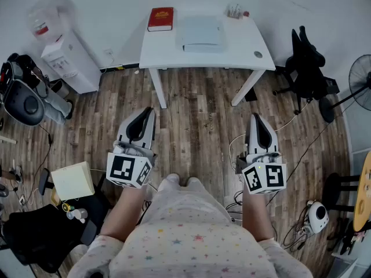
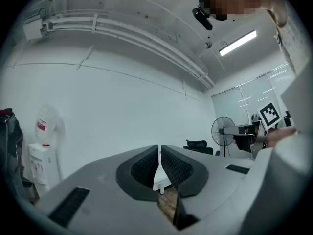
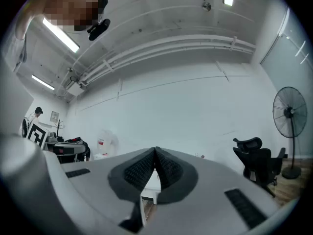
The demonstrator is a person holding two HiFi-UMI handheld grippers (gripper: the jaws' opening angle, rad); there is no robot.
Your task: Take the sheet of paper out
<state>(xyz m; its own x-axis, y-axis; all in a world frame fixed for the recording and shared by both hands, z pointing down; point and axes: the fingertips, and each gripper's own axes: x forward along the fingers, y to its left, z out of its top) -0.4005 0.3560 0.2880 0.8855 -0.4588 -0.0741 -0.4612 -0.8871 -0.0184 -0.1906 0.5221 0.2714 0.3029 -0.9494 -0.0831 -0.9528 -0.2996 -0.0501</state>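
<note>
The person stands on the wood floor [image 1: 197, 106], well away from the white desk [image 1: 243, 48]. The left hand-held gripper [image 1: 148, 110] and the right hand-held gripper [image 1: 255, 116] are both held over the floor, and both point at the desk.

Only the head view shows the top of the desk. A red book [image 1: 160, 19] lies at its back left. Just beside the book lies a flat, pale thing [image 1: 201, 33] that looks like a folder. I cannot make out the sheet of paper by itself from here.

The left gripper view shows the left hand-held gripper [image 2: 159, 149] nearly closed. There is only a thin slit between its jaws and nothing in it. A bit of the desk shows under the jaws. This view also shows a water cooler [image 2: 41, 148] by the wall and a standing fan [image 2: 222, 129].

The right gripper view shows the right hand-held gripper [image 3: 155, 151] closed, with its tips touching and nothing held. A black chair [image 3: 255, 160] stands to its right.
</note>
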